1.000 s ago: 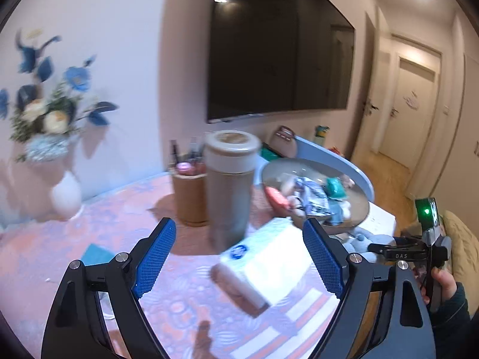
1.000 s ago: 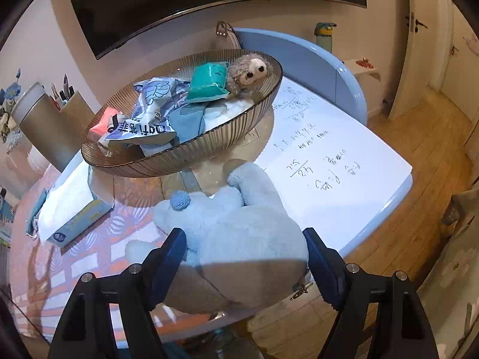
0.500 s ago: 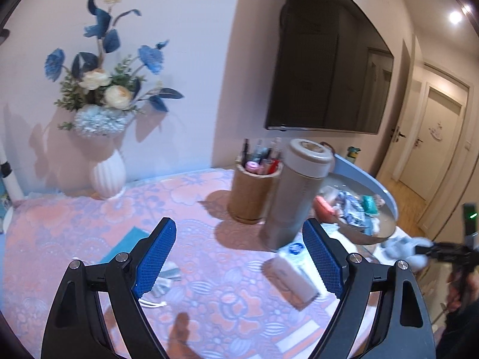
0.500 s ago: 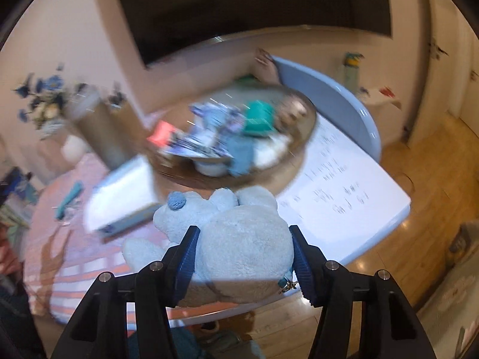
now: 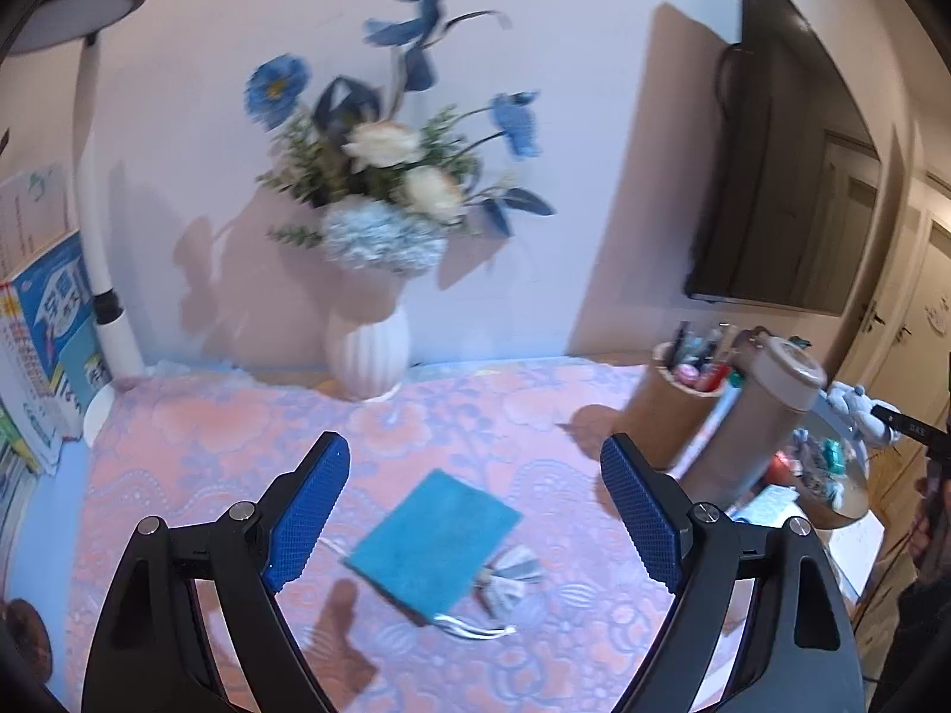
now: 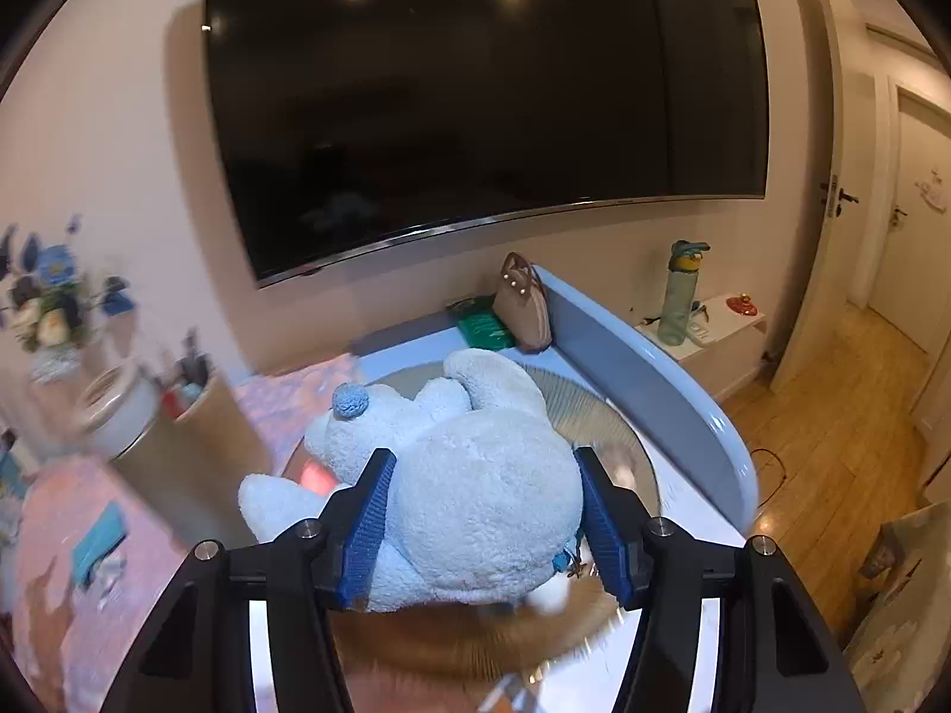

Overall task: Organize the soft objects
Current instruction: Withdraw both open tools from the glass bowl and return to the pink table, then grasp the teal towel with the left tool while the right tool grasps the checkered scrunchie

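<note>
Here the right hand-held gripper pinches the pale blue plush bear, its jaws opening slightly. The left hand-held gripper hangs spread above the teal pouch on the desk.

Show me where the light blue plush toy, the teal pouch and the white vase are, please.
light blue plush toy (image 6: 475, 493): right wrist view, on its body.
teal pouch (image 5: 434, 538): left wrist view, on its flat middle.
white vase (image 5: 367, 350): left wrist view, on its ribbed belly.
</note>
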`<state>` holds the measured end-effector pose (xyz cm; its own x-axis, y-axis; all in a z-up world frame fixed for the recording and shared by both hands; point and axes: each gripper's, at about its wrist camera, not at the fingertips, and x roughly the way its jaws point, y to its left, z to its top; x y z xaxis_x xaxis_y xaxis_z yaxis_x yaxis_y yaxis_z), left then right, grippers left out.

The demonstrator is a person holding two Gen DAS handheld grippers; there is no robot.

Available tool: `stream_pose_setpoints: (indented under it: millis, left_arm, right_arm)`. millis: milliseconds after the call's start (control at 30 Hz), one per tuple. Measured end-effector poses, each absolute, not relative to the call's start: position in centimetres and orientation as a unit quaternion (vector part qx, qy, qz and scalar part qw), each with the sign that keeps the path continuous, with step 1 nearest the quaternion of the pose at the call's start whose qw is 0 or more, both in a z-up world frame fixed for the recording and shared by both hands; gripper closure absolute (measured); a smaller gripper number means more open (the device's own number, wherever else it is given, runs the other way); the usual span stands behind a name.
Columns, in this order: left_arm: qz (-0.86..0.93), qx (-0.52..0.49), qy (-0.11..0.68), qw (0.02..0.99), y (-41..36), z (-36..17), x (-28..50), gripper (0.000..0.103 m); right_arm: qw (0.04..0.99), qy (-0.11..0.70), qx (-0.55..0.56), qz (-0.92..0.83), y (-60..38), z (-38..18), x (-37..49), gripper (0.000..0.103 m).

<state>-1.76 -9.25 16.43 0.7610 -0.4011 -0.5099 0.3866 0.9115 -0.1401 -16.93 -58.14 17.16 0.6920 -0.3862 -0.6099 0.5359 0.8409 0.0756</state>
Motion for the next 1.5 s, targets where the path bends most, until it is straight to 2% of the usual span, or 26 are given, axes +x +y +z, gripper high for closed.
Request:
stream_pose_setpoints:
  millis: [67,300,633,767,967,1067,1167,1333,1433,1500]
  left_arm:
    - [-0.212,-0.008,0.288,0.934,-8.8,15.8,-0.8,0.017]
    - [-0.221,0.026,0.351,0.91,-9.0,11.5,1.3,0.015]
    - [-0.217,0.072,0.366,0.902,-8.2,9.8,-0.3,0.015]
    - [-0.221,0.103,0.381,0.892,-7.9,9.3,-0.7,0.015]
    - [-0.277,0.12,0.389,0.87,-8.7,8.9,-0.9,0.016]
    - [-0.299,0.128,0.399,0.857,-9.5,8.1,-0.2,0.026]
    - [-0.312,0.138,0.415,0.843,-10.2,6.4,1.0,0.028]
    - [-0.312,0.154,0.437,0.829,-11.0,3.7,2.7,0.034]
    - [-0.306,0.148,0.448,0.827,-10.6,2.8,3.5,0.048]
    - [-0.318,0.124,0.449,0.826,-9.8,2.9,3.8,0.049]
  right_arm:
    - [0.906,0.305,0.129,-0.263,-58.8,16.3,-15.2,0.037]
    - [0.909,0.304,0.124,-0.255,-56.6,16.5,-14.9,0.037]
    - [0.947,0.284,0.096,-0.116,-45.5,20.1,-17.9,0.034]
    - [0.947,0.313,0.075,-0.017,-38.6,19.8,-16.9,0.034]
    - [0.91,0.408,0.038,0.062,-28.7,14.4,-10.6,0.035]
    - [0.891,0.443,0.044,0.089,-26.4,11.3,-7.4,0.047]
    - [0.879,0.465,0.031,0.1,-24.5,8.8,-4.7,0.052]
    - [0.869,0.48,0.021,0.117,-22.8,6.4,-1.8,0.052]
    - [0.865,0.485,0.025,0.126,-22.7,5.6,-0.6,0.052]
    - [0.863,0.487,0.029,0.128,-22.6,5.1,0.1,0.052]
